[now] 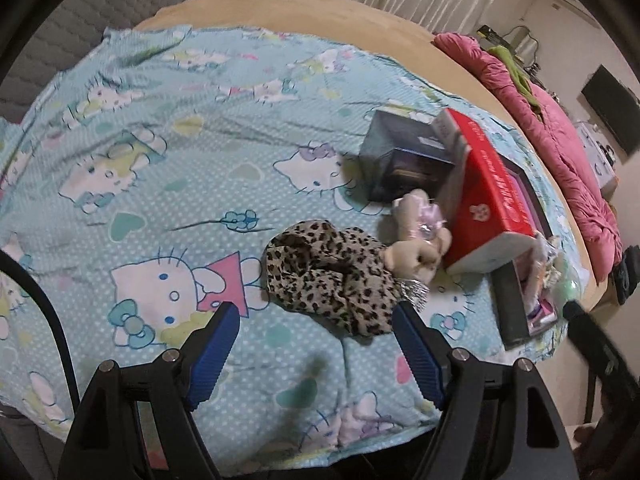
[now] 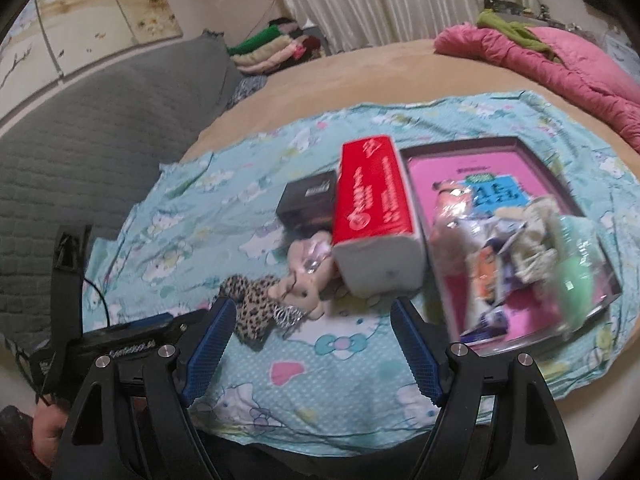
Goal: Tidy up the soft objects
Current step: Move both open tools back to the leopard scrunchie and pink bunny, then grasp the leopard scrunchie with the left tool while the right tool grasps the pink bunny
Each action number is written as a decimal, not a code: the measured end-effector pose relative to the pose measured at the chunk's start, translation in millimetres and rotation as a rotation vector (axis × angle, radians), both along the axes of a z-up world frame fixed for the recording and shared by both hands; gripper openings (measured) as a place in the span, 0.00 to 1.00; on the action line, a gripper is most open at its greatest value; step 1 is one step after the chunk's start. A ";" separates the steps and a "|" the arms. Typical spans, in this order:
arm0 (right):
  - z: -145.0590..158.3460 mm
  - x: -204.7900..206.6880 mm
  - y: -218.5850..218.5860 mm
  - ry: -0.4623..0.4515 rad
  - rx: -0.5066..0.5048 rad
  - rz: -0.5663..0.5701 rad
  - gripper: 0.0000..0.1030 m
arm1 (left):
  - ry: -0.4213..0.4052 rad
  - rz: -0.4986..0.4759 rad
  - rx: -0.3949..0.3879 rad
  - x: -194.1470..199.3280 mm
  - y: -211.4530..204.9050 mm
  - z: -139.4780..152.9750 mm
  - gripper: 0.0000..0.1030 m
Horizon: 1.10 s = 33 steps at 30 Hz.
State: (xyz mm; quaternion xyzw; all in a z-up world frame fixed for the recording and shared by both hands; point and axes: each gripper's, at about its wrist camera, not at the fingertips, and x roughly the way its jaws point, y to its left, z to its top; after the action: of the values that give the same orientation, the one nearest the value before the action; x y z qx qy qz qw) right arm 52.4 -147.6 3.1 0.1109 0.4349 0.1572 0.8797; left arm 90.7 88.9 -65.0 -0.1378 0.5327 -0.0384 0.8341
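Observation:
A leopard-print cloth [image 1: 332,276] lies bunched on the blue cartoon-cat sheet [image 1: 160,168], with a small beige plush toy [image 1: 420,236] touching its right side. My left gripper [image 1: 316,320] is open and empty, hovering just short of the cloth. In the right wrist view the cloth [image 2: 252,304] and plush [image 2: 304,280] lie left of centre. My right gripper [image 2: 312,320] is open and empty, above the sheet just before the plush. A dark tray with a pink base [image 2: 500,160] holds several soft packets and a pale green item [image 2: 576,272].
A red and white box [image 2: 372,208] stands between the plush and the tray, with a dark box [image 2: 308,200] behind it. A pink quilt [image 2: 560,64] lies at the far right of the bed. A grey padded headboard [image 2: 100,120] is on the left.

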 end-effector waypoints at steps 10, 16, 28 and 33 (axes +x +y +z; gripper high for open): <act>-37.6 22.8 21.0 0.089 0.011 -0.042 0.78 | 0.065 0.017 -0.084 37.7 10.1 -45.1 0.74; -54.7 38.9 33.0 0.130 0.019 -0.080 0.78 | 0.042 -0.026 -0.085 49.8 2.6 -52.4 0.51; -81.6 70.0 59.2 0.195 0.012 -0.154 0.78 | 0.013 -0.093 -0.157 50.6 11.8 -56.2 0.10; -92.3 81.0 69.1 0.206 0.008 -0.187 0.78 | 0.000 -0.080 -0.168 43.3 24.2 -53.4 0.10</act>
State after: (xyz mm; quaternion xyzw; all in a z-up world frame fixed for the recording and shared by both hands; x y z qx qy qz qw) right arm 133.4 -78.6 -89.2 0.1698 0.5103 0.0641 0.8406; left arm 134.0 113.0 -118.4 -0.1858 0.5327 -0.1164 0.8174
